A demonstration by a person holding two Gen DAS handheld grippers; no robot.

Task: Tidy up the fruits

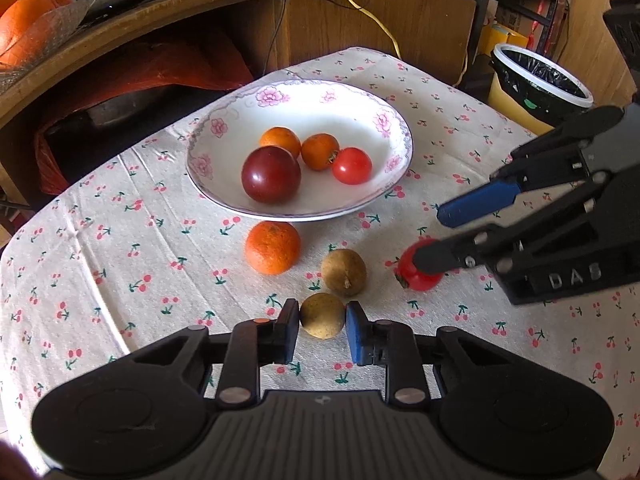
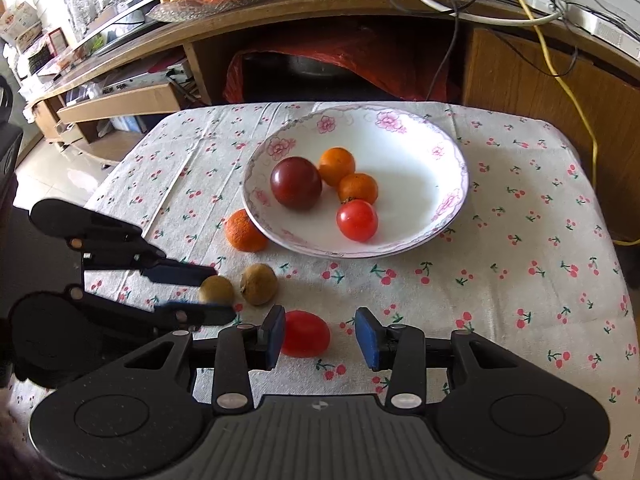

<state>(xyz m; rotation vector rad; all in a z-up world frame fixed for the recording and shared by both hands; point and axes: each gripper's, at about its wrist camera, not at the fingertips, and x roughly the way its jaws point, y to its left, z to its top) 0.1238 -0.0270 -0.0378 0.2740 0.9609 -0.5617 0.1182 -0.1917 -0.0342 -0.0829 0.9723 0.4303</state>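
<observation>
Left gripper (image 1: pixel 322 326) spread, brown fruit (image 1: pixel 322 315) squarely between its pads. Right gripper (image 2: pixel 320 338) spread, red tomato (image 2: pixel 306 339) off-centre against its left pad.

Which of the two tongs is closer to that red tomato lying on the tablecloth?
Right. The right tongs are open around the red tomato, one pad beside it. The left tongs sit further off, straddling a brown fruit.

Cherry-print tablecloth (image 1: pixel 120 248); white bowl (image 1: pixel 360 120) with pink flowers.
</observation>
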